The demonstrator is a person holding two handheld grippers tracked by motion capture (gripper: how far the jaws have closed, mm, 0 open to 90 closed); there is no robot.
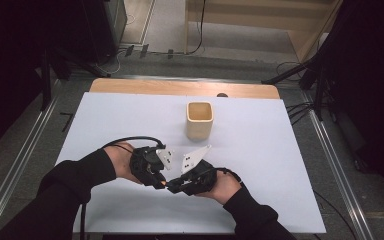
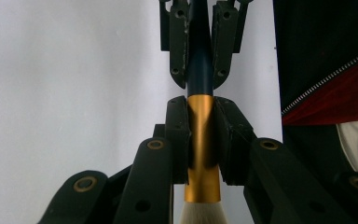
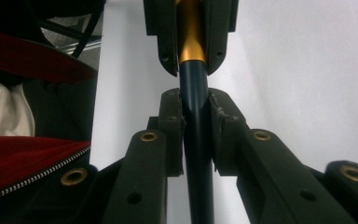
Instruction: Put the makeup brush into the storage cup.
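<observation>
Both grippers clamp one brush with a gold ferrule and dark blue handle, left gripper on the ferrule, right gripper on the handle, nose to nose near the white desk's front edge, one beige square cup beyond with bare desk all round.

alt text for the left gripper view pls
The left tongs are shut on the gold ferrule of a brush, whose pale bristles point toward the camera. Beyond, the right tongs clamp its dark blue handle, over a white table.
</observation>
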